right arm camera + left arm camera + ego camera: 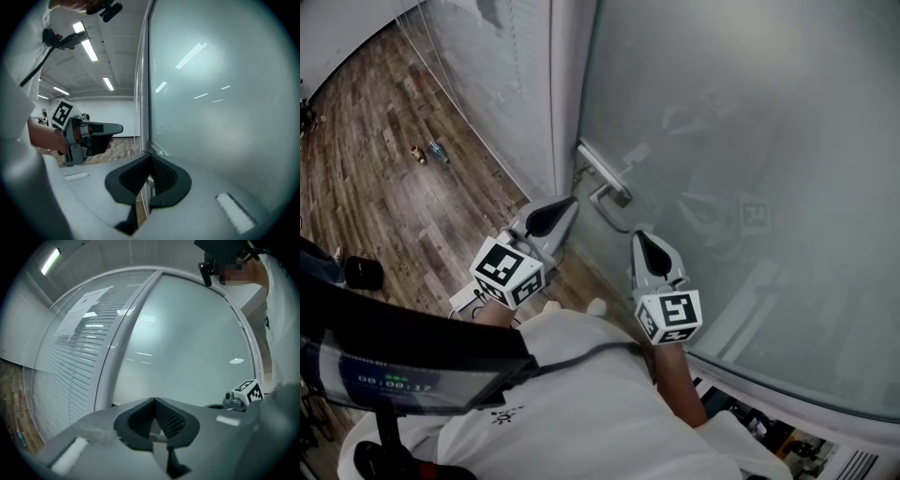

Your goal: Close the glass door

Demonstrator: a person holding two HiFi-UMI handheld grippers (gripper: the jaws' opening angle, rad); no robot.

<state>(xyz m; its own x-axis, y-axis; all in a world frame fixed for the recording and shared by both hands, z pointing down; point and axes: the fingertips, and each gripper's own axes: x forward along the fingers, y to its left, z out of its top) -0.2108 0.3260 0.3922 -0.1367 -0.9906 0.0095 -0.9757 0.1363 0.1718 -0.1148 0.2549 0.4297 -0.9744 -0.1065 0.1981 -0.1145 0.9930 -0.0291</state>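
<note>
The frosted glass door (750, 141) fills the right of the head view, its edge lying along a white post (567, 94). A metal lever handle (607, 187) sits on that edge. My left gripper (572, 200) points at the post just left of the handle, and its jaws are shut with nothing in them (153, 400). My right gripper (637, 234) is shut too, its tip close beside the lever's lower end; whether it touches the lever I cannot tell. Along the right gripper's jaws (150, 157) I see the door's edge (145, 93) and the left gripper (89, 133).
Left of the post is a glass panel with blinds (70, 357) and a paper sheet (82, 308) stuck on it. Wood floor (384, 187) lies at the left, with small objects (427, 153) and a black item (364, 272). The person's white shirt (581, 412) fills the bottom.
</note>
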